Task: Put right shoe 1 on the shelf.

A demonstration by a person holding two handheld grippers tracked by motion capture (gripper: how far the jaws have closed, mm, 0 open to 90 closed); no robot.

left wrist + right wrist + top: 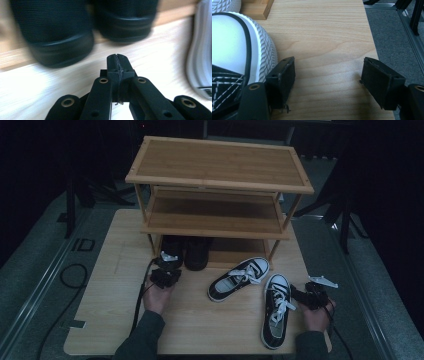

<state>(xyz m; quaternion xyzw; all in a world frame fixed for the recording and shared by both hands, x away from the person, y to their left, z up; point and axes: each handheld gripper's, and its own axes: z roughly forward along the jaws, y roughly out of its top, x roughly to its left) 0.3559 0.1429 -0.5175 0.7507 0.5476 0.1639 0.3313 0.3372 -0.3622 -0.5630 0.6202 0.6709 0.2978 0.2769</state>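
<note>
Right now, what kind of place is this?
Likely a recording rig, not a home: a wooden table with a bamboo shoe rack on grey carpet, dark surroundings, metal stands around it.

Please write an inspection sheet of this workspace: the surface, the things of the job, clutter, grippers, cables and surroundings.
Surface: wooden table, bare at the front.
Job's things: rack with three shelves at the back; black shoes on its bottom shelf; two sneakers on the table.
Clutter: nothing seen.
Grippers: left gripper shut, empty, facing the black shoes; right gripper open, empty, beside a sneaker's toe.
Cables: one from each gripper; another cable on the floor.
Surroundings: grey floor, dark stands.
</note>
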